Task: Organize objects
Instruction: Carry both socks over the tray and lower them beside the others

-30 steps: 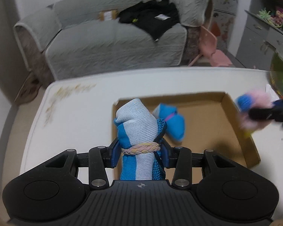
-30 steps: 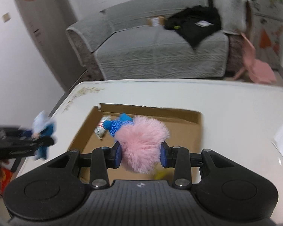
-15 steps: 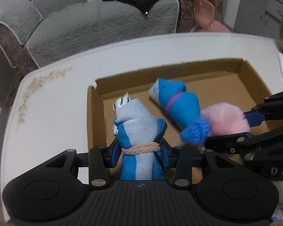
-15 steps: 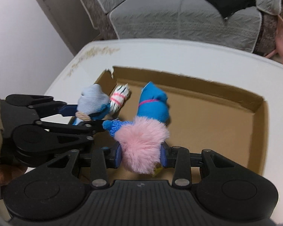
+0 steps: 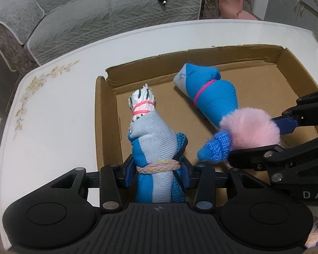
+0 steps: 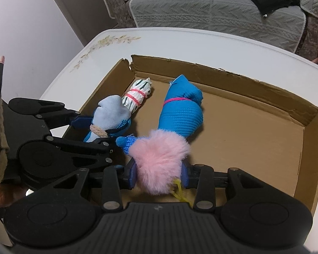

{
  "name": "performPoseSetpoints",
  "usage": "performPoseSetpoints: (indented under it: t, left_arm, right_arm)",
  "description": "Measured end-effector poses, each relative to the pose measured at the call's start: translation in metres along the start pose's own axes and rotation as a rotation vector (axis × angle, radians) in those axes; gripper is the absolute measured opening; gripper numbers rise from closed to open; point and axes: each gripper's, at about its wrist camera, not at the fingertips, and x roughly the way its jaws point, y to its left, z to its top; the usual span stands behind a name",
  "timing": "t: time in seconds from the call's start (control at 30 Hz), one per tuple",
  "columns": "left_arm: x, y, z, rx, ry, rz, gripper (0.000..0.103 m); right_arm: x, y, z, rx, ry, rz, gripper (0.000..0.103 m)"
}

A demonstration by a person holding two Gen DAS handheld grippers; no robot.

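Note:
My left gripper (image 5: 158, 170) is shut on a pale blue and white sock roll (image 5: 153, 146) tied with a braided band, held over the near left end of the cardboard box (image 5: 103, 110). It also shows in the right wrist view (image 6: 110, 116). My right gripper (image 6: 159, 174) is shut on a fluffy pink and blue sock bundle (image 6: 159, 156), low inside the box (image 6: 311, 139); it also shows in the left wrist view (image 5: 248, 129). A white striped roll (image 5: 142, 101) and a bright blue roll (image 5: 212, 97) lie in the box.
The box sits on a white table (image 5: 53, 114) with a floral print at its far left corner. A grey sofa (image 5: 108, 14) with black clothing stands beyond the table. The box's right half (image 6: 254, 131) holds nothing.
Both grippers have come in from the sides and moved down over the box with their bundles. The left roll now sits just behind the striped roll; the pink bundle is by the blue roll.

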Motion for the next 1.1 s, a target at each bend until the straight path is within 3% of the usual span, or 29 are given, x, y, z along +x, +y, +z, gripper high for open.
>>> performPoseSetpoints:
  t: [0.7, 0.83, 1.1]
  left_arm:
    - [0.003, -0.004, -0.001, 0.019, -0.011, -0.011, 0.049]
    - [0.004, -0.009, 0.004, 0.082, -0.035, -0.017, 0.049]
    - [0.011, -0.005, 0.010, 0.084, -0.042, -0.018, 0.052]
  right_arm:
    - [0.000, -0.004, 0.000, -0.021, -0.002, -0.016, 0.035]
    - [0.002, -0.004, 0.000, -0.091, -0.017, 0.001, 0.034]
    - [0.012, -0.006, -0.001, -0.171, -0.001, 0.004, 0.036]
